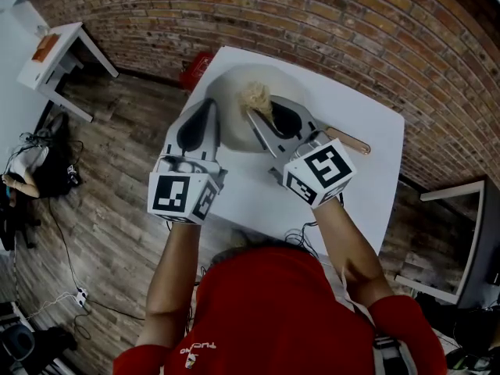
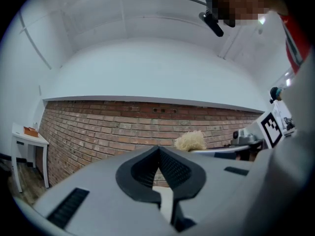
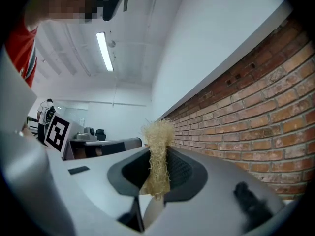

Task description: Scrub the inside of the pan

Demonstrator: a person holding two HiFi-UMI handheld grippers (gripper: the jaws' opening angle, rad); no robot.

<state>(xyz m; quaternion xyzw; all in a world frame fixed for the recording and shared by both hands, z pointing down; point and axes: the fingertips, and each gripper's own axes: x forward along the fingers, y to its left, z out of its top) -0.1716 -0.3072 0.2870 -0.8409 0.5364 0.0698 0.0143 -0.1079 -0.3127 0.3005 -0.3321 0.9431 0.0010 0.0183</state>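
Observation:
A pale round pan [image 1: 230, 100] with a wooden handle [image 1: 350, 140] sits on the white table [image 1: 367, 186] in the head view. My right gripper [image 1: 255, 112] hovers over the pan, shut on a straw-coloured fibre scrubber [image 1: 255, 94]. In the right gripper view the scrubber [image 3: 158, 154] stands up between the dark pads, with my right gripper [image 3: 158, 181] pinching it. My left gripper [image 1: 209, 105] is over the pan's left side, shut and empty. The left gripper [image 2: 158, 150] points at a brick wall, and the scrubber [image 2: 190, 141] shows to its right. The pan's inside is mostly hidden.
A small white side table [image 1: 55, 53] stands at the far left, a red object [image 1: 195, 70] lies on the floor behind the main table, and cables and bags [image 1: 31, 166] are on the left floor. A white frame [image 1: 461, 233] stands at the right. A brick wall [image 1: 312, 30] runs behind.

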